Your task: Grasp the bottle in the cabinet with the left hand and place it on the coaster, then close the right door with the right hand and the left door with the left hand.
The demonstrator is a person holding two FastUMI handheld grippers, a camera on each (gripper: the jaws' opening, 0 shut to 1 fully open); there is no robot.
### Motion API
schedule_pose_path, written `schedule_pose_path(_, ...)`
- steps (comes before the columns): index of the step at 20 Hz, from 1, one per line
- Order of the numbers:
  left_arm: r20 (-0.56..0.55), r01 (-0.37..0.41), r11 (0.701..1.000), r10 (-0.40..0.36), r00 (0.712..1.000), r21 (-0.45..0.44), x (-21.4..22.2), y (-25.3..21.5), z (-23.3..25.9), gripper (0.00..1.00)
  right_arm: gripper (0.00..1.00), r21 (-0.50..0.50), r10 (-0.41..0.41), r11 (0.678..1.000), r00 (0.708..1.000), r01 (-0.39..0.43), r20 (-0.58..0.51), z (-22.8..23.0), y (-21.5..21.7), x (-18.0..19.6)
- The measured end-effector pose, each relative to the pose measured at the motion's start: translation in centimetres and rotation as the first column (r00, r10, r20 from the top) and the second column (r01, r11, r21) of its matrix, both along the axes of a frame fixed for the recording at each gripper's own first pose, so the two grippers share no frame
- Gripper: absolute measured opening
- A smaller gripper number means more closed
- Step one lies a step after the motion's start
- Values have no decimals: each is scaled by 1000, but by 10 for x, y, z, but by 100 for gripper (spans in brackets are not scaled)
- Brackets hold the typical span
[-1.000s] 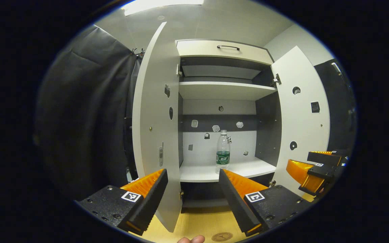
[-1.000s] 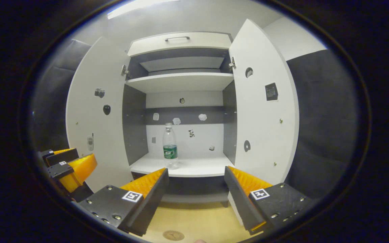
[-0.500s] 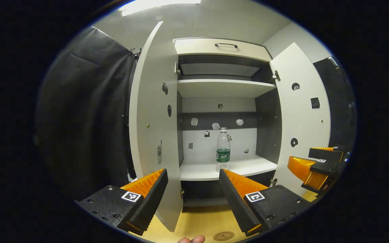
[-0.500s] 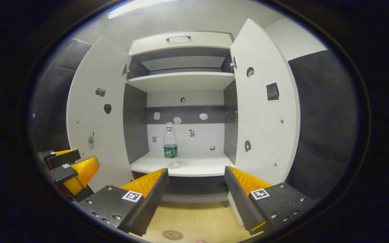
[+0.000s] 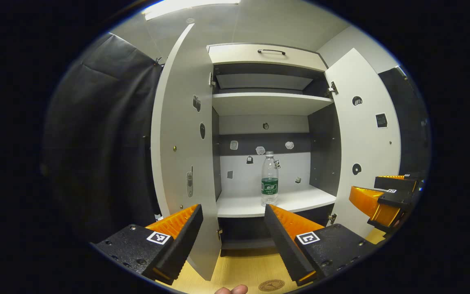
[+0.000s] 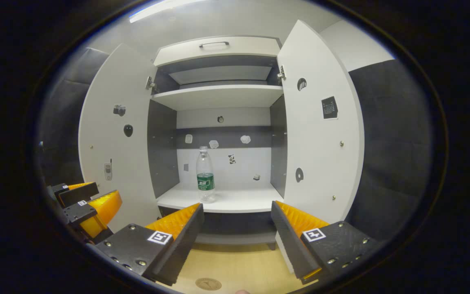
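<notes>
**Bottle waiting in the open cabinet**

The bottle is standing upright on the cabinet's lower shelf, both doors swung wide. The left gripper and right gripper are hovering spread apart, well short of it. The coaster is lying on the table.

The cabinet stands straight ahead with both doors swung wide. The bottle is upright on the lower shelf, toward its left half as the right gripper view shows it, with the back panel behind it and the upper shelf above. The left door hangs out to the left of the opening, the right door to the right. Below and before the cabinet lies the surface, and the coaster sits on it at the near edge, well apart from the bottle. The left gripper is held in front of the left door's edge; the right gripper faces the opening, to the right of the other.
</notes>
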State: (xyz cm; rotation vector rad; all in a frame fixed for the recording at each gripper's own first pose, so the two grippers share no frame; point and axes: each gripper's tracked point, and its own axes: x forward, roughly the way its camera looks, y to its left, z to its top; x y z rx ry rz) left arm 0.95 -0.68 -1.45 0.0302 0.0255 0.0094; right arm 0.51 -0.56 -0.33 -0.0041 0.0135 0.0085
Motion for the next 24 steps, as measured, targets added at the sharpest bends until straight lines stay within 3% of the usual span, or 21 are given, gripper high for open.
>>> schedule_pose_path(6,-2,29,999,-29,1000,-14,31,-17,-2,96,100,-1,-3,1000,1000,3,0,0,-5,5)
schedule_pose_path(24,25,165,986,-164,986,-32,197,-95,-1,96,100,-17,-86,996,996,85,-35,-4,-37,20)
